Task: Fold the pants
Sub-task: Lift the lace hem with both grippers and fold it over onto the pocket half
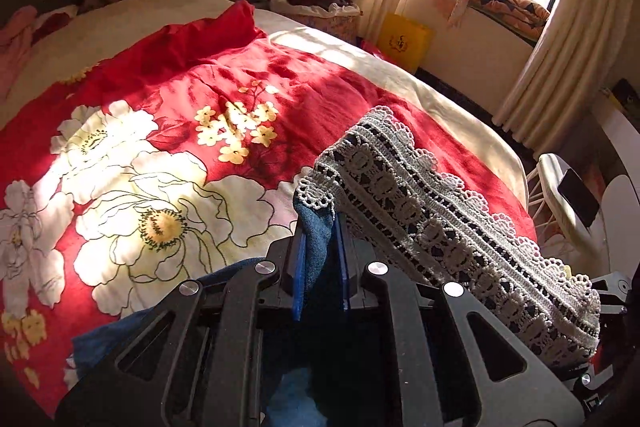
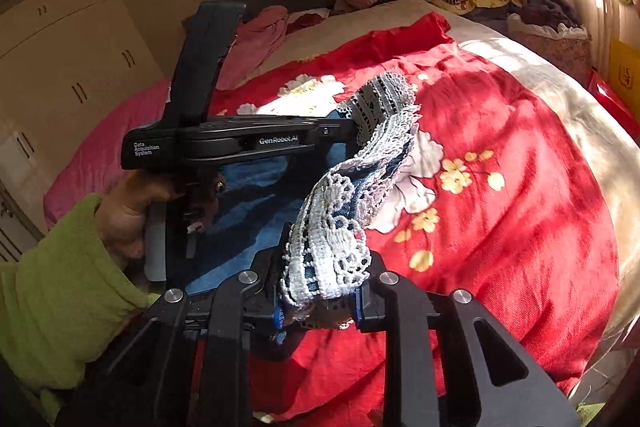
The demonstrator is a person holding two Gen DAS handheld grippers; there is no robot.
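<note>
Both grippers are clamped on the pants [image 1: 316, 227]: the left gripper [image 1: 320, 247] pinches the blue denim at one end of the lace-trimmed hem [image 1: 432, 211], the right gripper [image 2: 320, 303] grips the lace at the other end. That hem runs as a band from one tool to the other, lifted above the red flowered bedspread [image 1: 280, 75], while the denim hangs down toward the person. Neither hand looks nearer; a fold would likely carry the hem forward over the bed.

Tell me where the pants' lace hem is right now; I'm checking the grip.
The lace hem is pinched between the left gripper and right gripper, stretched over the red floral quilt.
</note>
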